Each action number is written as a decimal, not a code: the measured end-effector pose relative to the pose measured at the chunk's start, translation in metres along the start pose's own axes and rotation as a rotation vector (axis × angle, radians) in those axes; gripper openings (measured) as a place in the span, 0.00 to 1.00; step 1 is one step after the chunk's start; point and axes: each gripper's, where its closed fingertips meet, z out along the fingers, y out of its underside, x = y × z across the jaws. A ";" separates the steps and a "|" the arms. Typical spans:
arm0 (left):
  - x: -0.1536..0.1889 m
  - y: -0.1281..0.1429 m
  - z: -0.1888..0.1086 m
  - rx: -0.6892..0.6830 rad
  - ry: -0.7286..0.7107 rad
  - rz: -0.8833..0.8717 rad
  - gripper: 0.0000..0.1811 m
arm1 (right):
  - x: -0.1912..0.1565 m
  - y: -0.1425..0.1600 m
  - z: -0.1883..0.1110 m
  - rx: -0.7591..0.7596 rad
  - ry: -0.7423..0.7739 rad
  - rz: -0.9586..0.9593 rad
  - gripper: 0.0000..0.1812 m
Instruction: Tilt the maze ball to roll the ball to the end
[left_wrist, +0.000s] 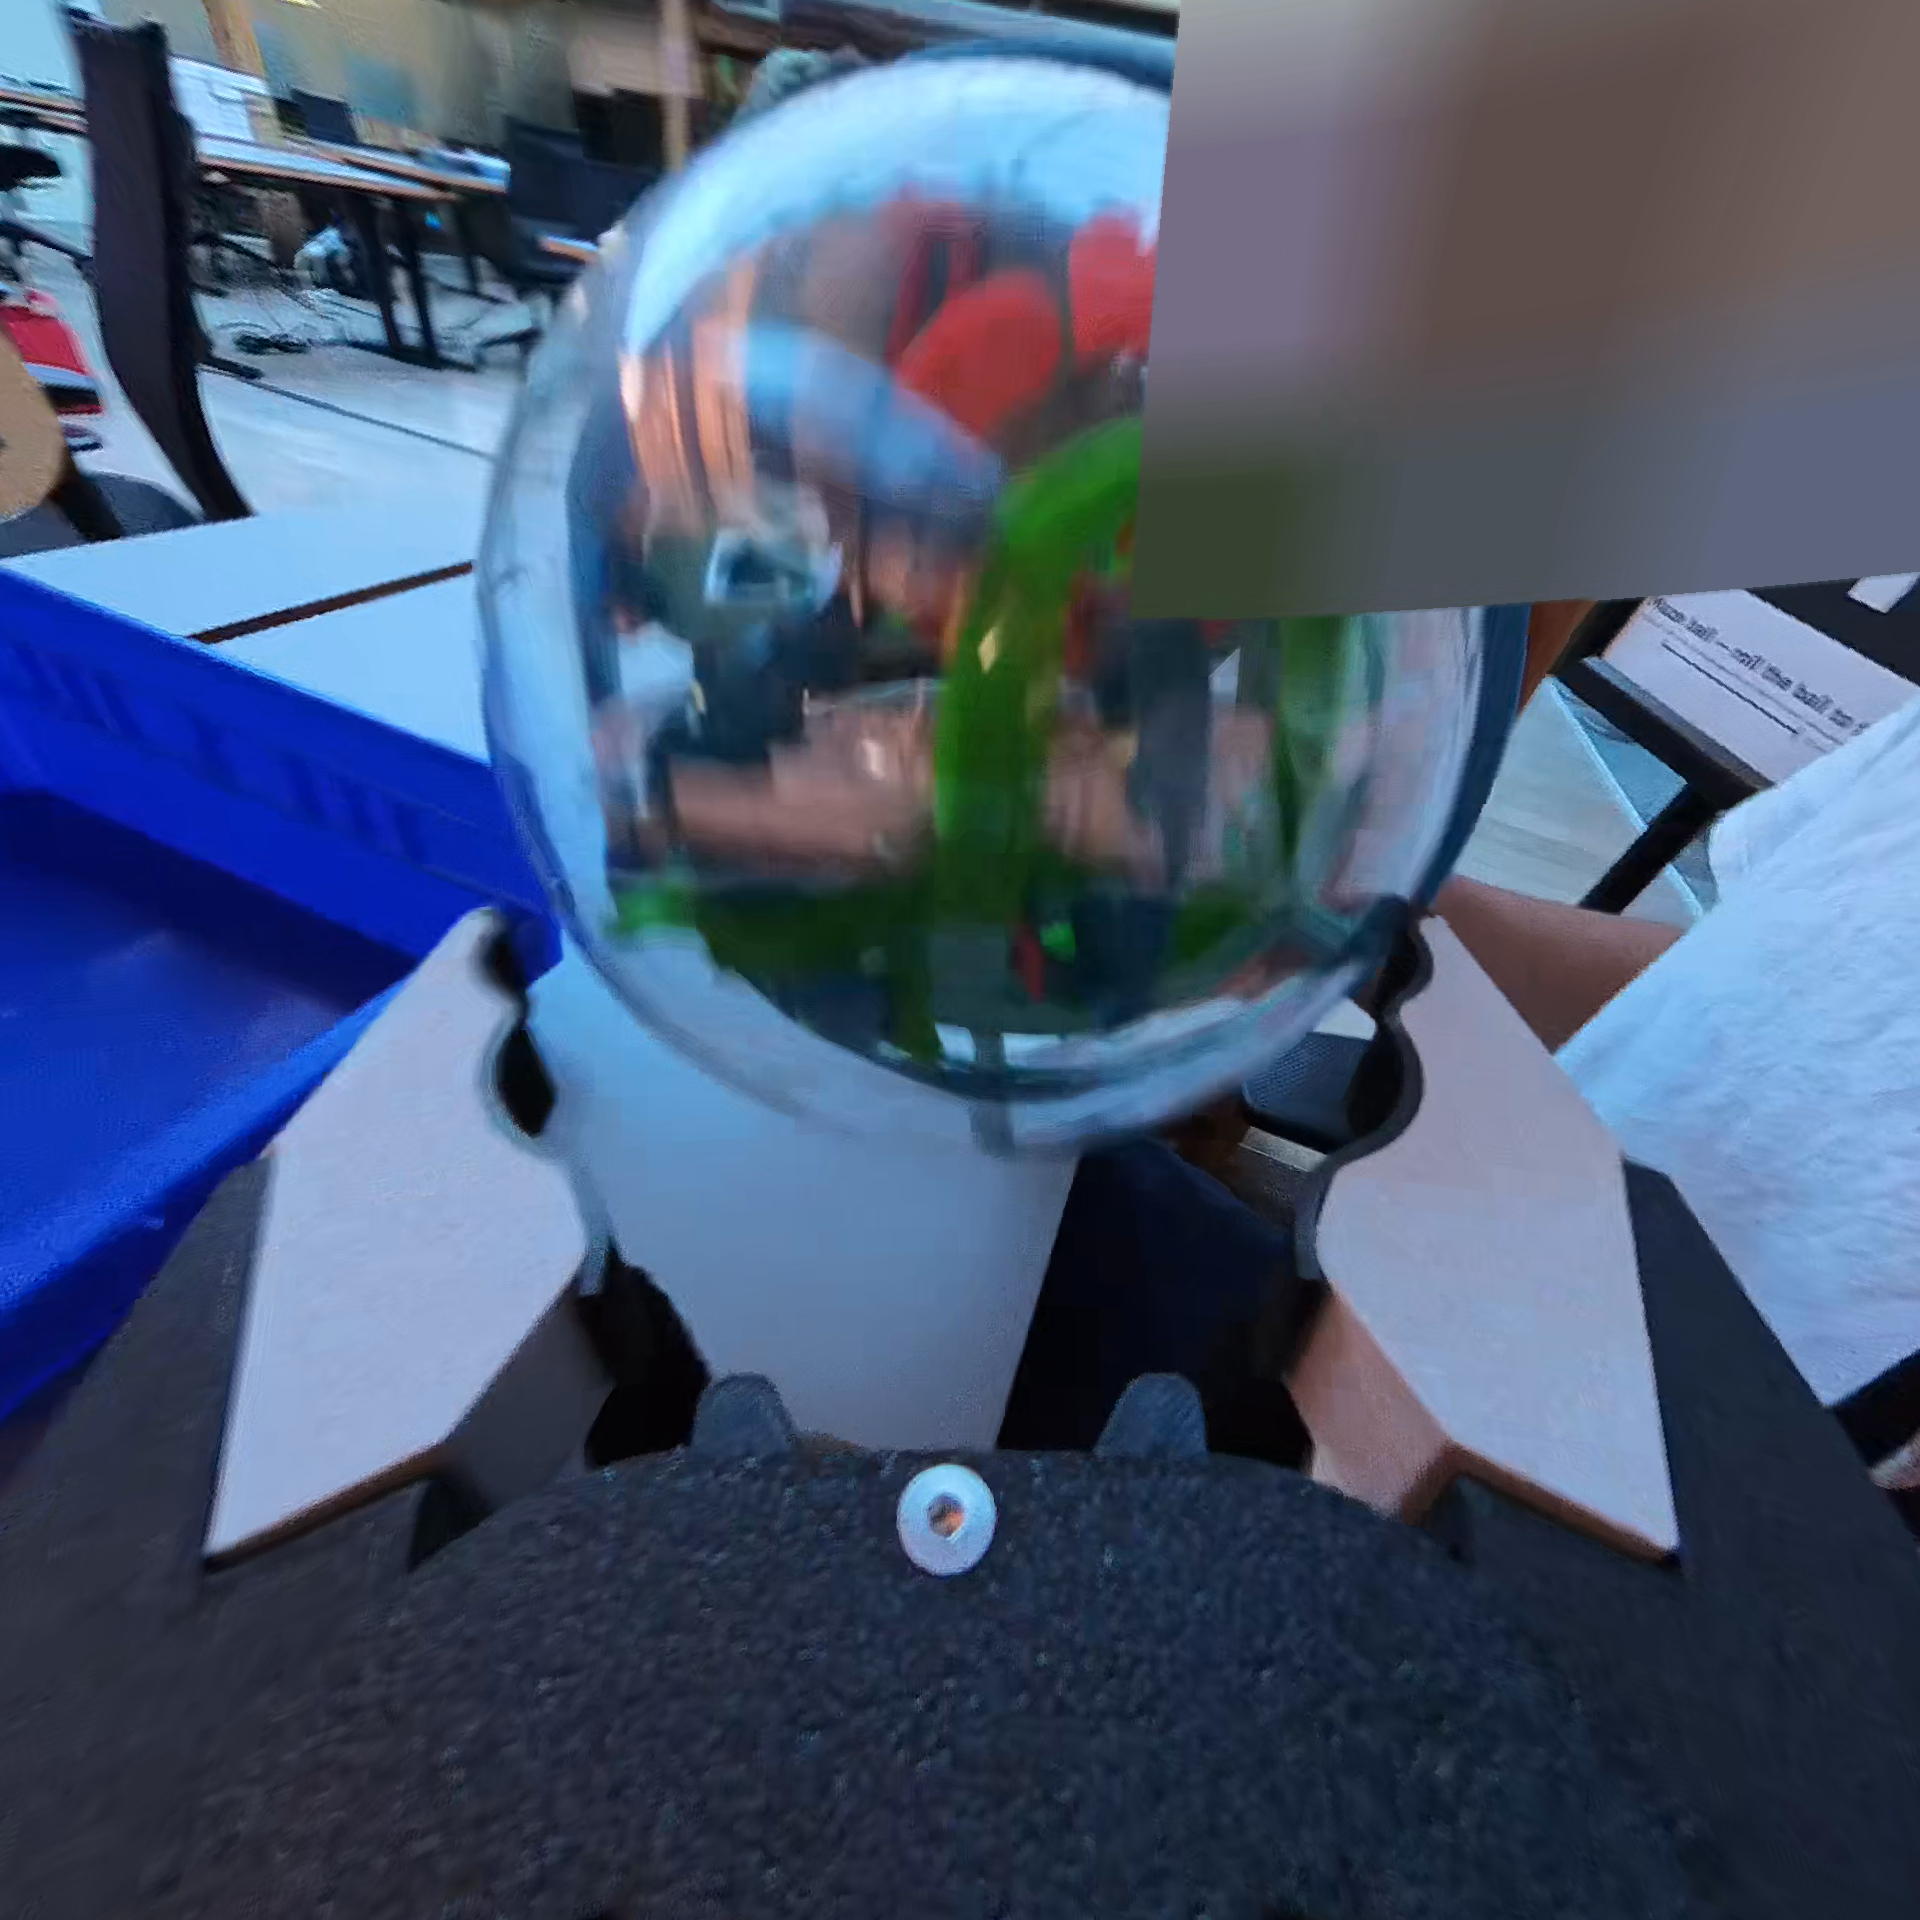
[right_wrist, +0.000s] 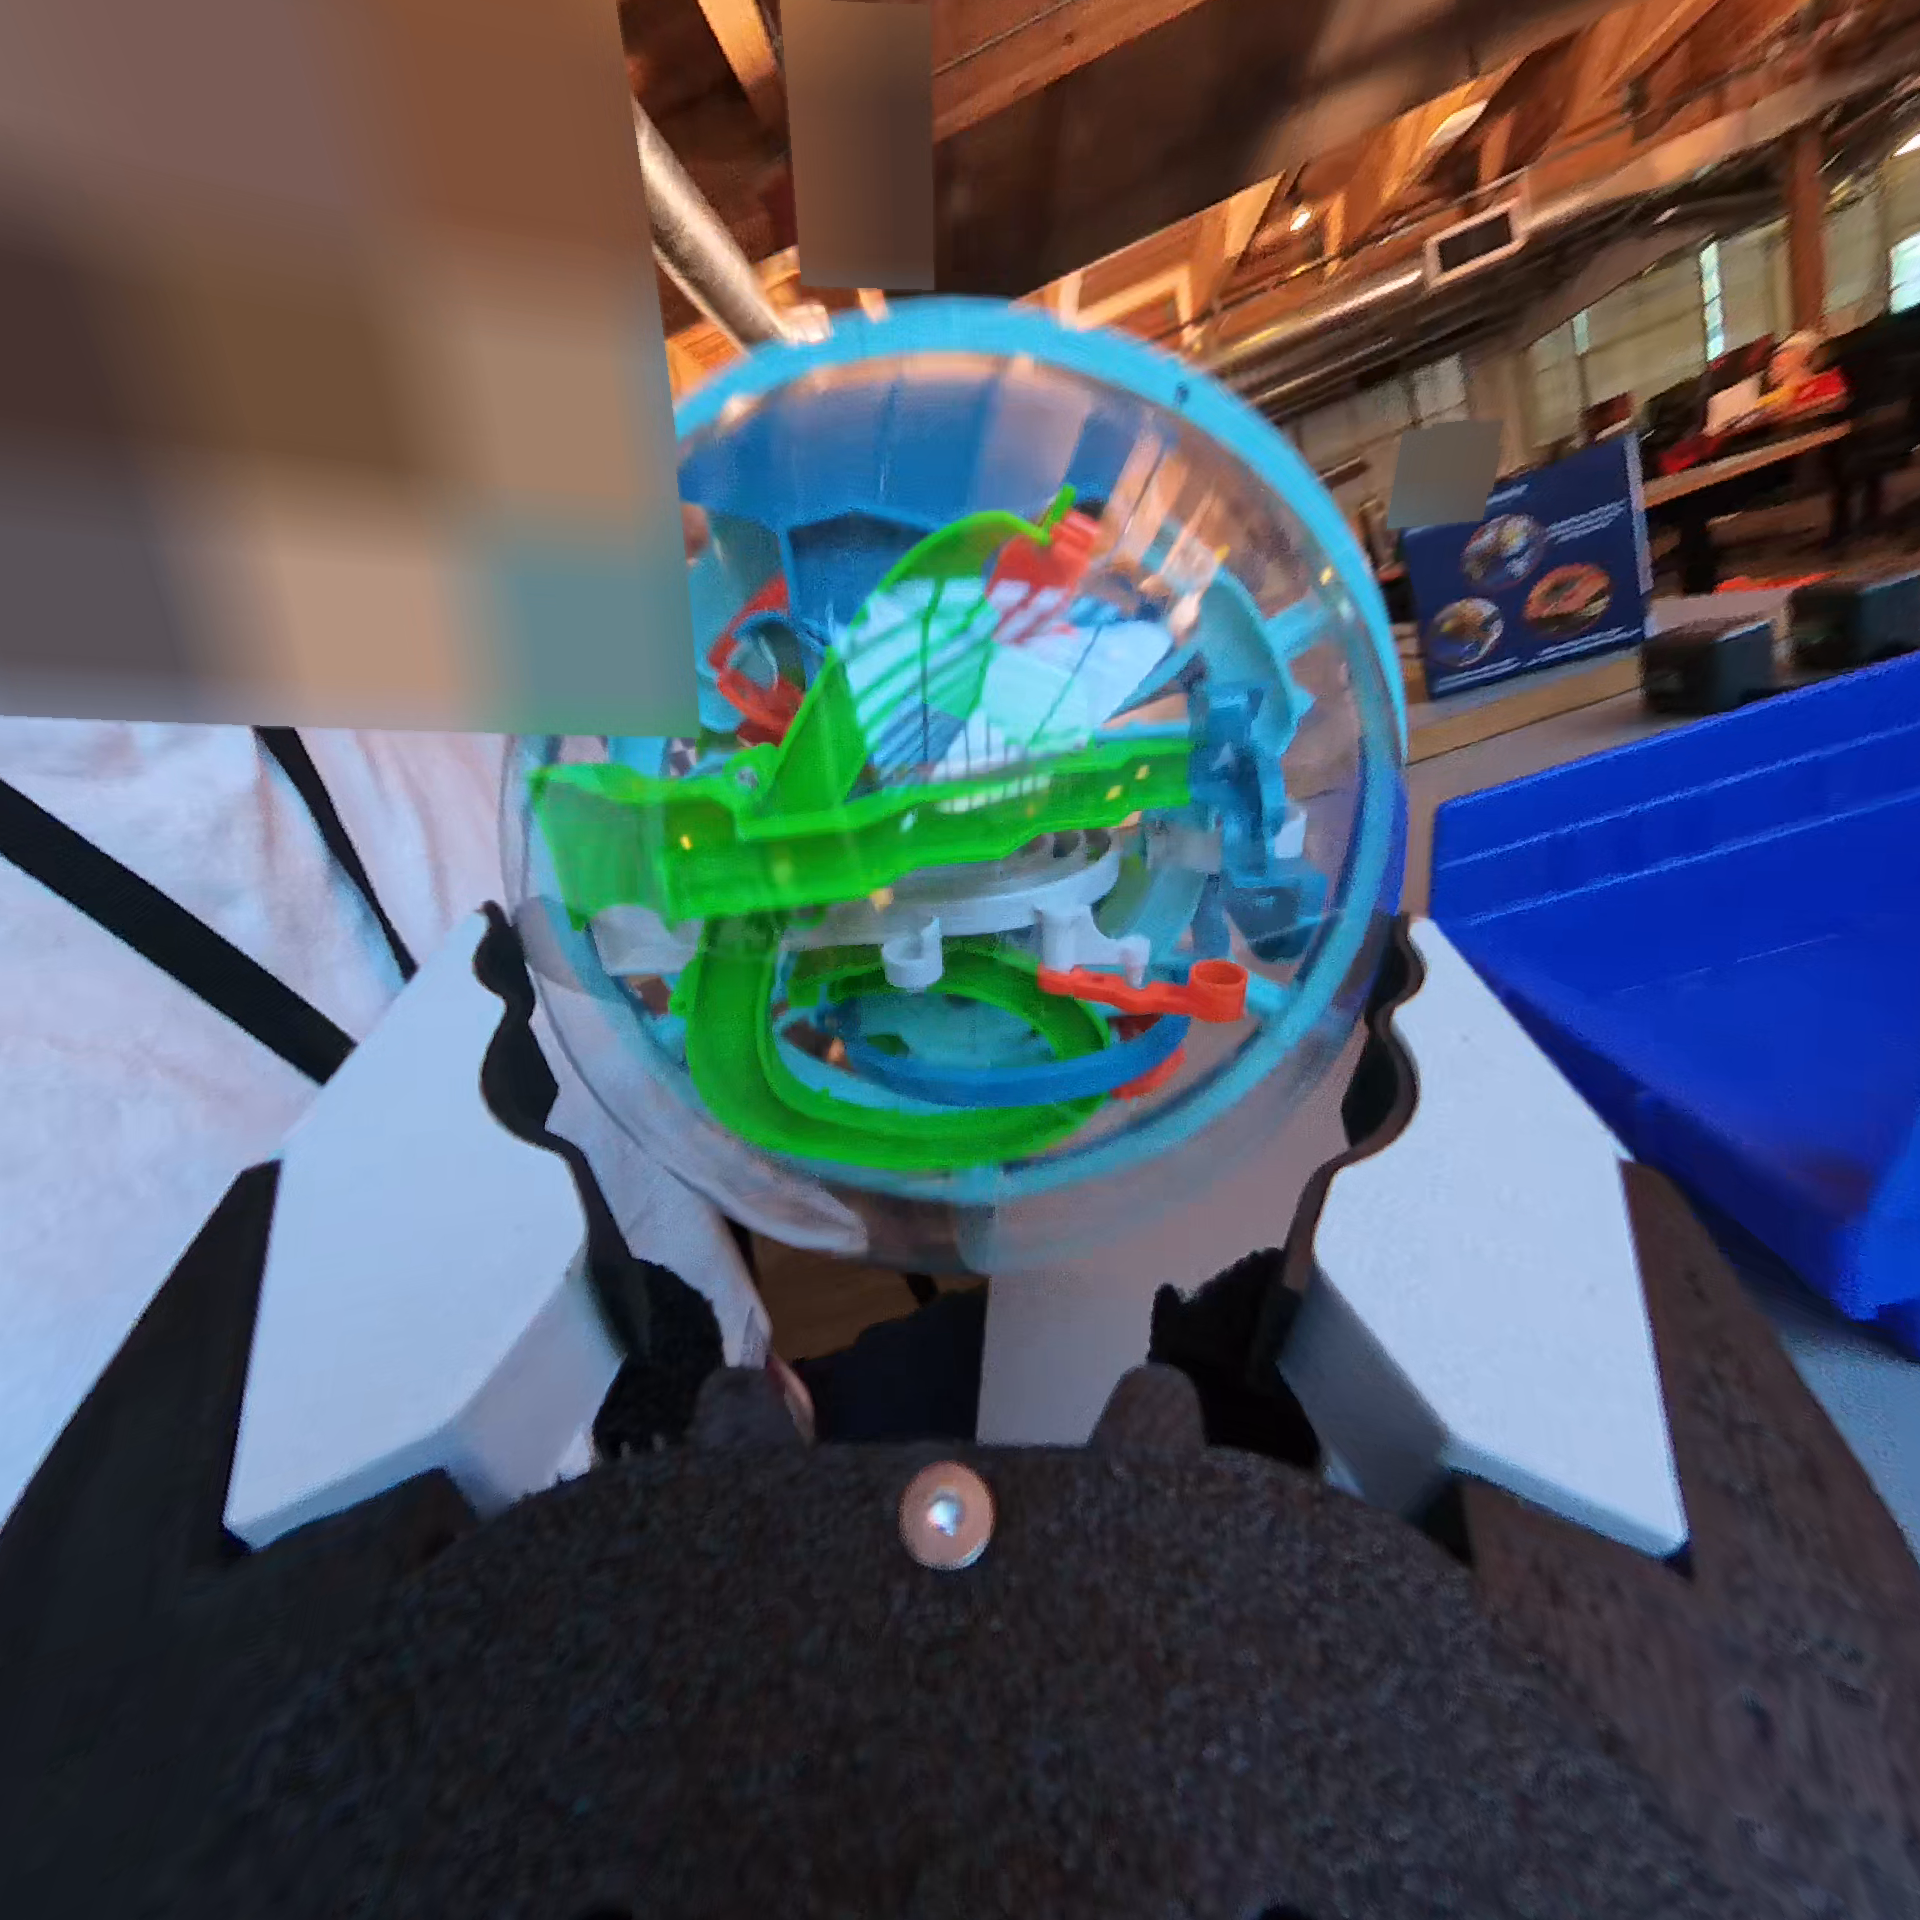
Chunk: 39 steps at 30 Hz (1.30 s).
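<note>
Maze ball (right_wrist: 951, 790) clamped between both tools, left tool (left_wrist: 951, 997) and right tool (right_wrist: 951, 1039); smooth shell likely to slip if tilted sharply.

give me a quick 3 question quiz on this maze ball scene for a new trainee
1. True or false: the maze ball is resting on the table.
2. Multiple choice: which colour is the widest track crossing the middle of the sphere in the right wrist view? A) yellow B) green C) black
3. Short answer: what large blue thing sits beside the sphere in both views?

Key
1. False. It is lifted, with the fingers of the left gripper and of the right gripper against its lower sides.
2. B, the green track.
3. A blue plastic bin, on the left in the left wrist view and on the right in the right wrist view.
</note>
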 end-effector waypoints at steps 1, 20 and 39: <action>0.001 0.008 0.002 -0.054 0.022 0.015 0.88 | 0.002 0.004 0.002 -0.001 -0.010 0.029 0.84; -0.027 0.034 0.027 0.000 0.117 -0.278 0.86 | 0.052 -0.029 0.022 -0.263 0.198 0.167 0.85; -0.012 0.028 0.024 0.058 0.433 -0.767 0.87 | 0.056 -0.020 0.020 -0.319 0.105 0.174 0.85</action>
